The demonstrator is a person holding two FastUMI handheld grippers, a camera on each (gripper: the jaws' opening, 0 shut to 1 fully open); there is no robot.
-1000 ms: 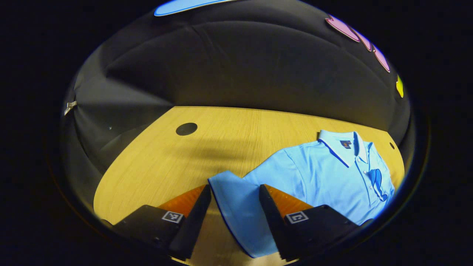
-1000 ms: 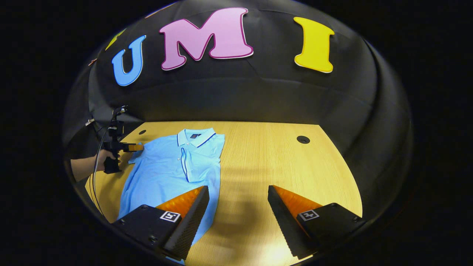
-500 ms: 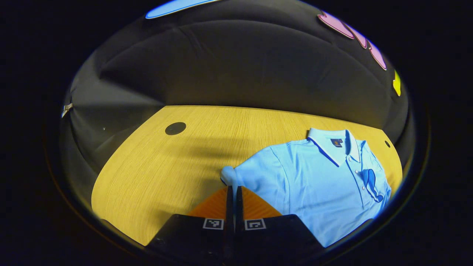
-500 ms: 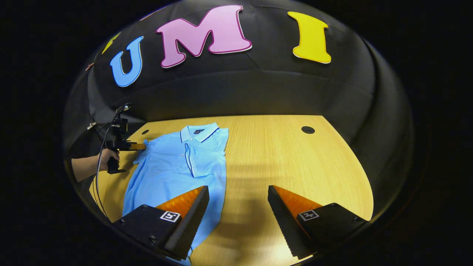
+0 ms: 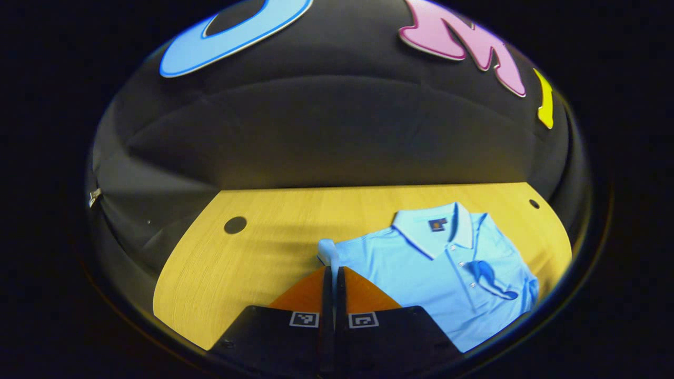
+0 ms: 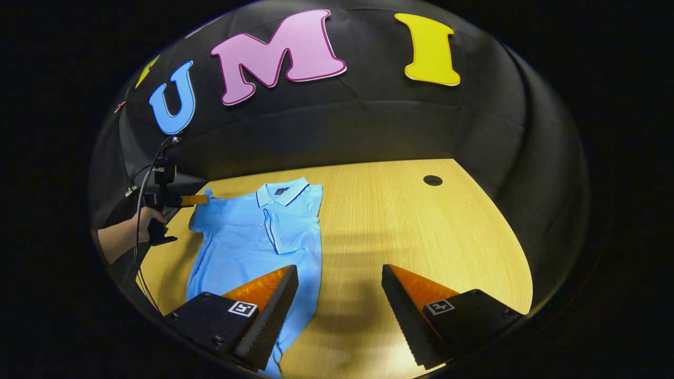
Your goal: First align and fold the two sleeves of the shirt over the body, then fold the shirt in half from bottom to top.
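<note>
A light blue polo shirt [image 6: 253, 237] lies face up on the wooden table [image 6: 421, 231], collar toward the back wall. One sleeve lies folded over its chest [image 5: 487, 276]. My left gripper [image 5: 333, 271] is shut on the other sleeve [image 5: 327, 252], whose bunched end sticks up past the fingertips, lifted off the table. In the right gripper view that left gripper [image 6: 202, 199] is held by a hand at the shirt's far left shoulder. My right gripper [image 6: 339, 273] hovers open over bare table beside the shirt's lower right edge, holding nothing.
Round cable holes [image 6: 433, 180] [image 5: 235, 225] sit in the table near its back corners. A cable [image 6: 141, 247] hangs from the left gripper by the table's left edge. A wide stretch of bare wood lies right of the shirt.
The left gripper closed on the sleeve a second ago and has since raised it and carried it toward the shirt's body. The right gripper stayed open, drifting slightly.
</note>
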